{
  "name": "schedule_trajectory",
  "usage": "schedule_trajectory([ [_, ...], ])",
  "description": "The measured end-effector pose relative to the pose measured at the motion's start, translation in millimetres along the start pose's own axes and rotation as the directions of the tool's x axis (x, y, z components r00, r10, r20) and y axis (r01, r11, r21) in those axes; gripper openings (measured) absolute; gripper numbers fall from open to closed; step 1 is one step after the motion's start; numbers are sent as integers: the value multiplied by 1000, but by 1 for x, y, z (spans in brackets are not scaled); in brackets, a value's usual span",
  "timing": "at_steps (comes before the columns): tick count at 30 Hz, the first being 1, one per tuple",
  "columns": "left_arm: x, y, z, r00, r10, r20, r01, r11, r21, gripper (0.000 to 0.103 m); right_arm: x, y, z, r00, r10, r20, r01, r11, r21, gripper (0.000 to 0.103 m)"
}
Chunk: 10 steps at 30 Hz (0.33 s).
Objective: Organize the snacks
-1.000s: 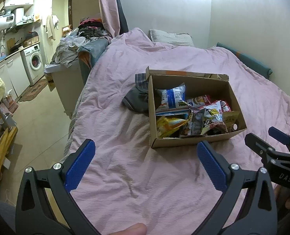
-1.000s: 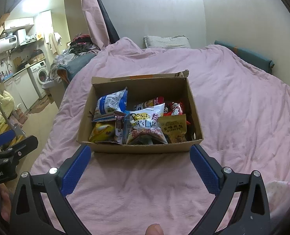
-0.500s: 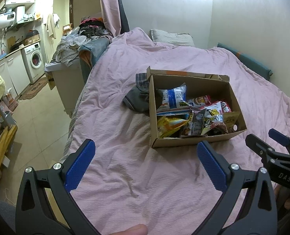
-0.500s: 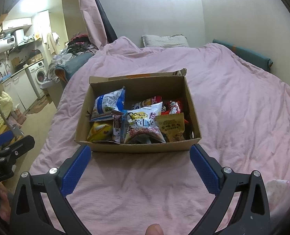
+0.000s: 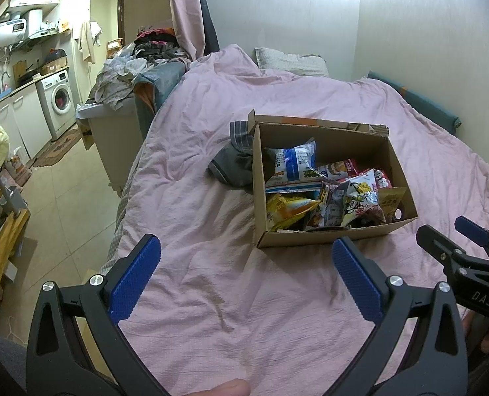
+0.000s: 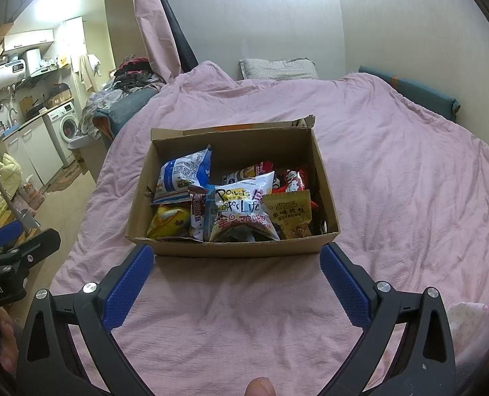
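Right wrist view: cardboard box [image 6: 234, 244] of snack packets [image 6: 241, 211] sits centre frame on the pink bed cover [image 6: 393, 171], top open, near edge just beyond the right tongs [image 6: 236, 264], which are spread wide and empty. Bare cover on the right and in front of the box. Left wrist view: left tongs [image 5: 246, 257] also wide, holding nothing, over bare cover at lower centre; box at centre right, grey clothing [image 5: 233, 165] touching its left wall. Bed edge drops to tiled floor [image 5: 69, 194] at left; washing machine [image 5: 61, 104] upper left, pillow [image 5: 290, 62] at top centre. Packets overlap, lower ones hidden; labels mostly unreadable. Tong handles cut off at bottom.
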<state>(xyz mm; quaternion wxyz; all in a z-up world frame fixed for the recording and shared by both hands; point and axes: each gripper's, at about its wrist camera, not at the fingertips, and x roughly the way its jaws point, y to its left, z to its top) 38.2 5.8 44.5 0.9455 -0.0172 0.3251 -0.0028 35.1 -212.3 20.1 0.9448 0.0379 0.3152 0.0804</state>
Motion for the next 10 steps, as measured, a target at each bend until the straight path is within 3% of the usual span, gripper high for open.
schedule_trajectory([
  [10,5,-1,-8,1000,0,-30,0,1000,1,103,0,0,-1,1000,6,-3,-6,1000,4,103],
])
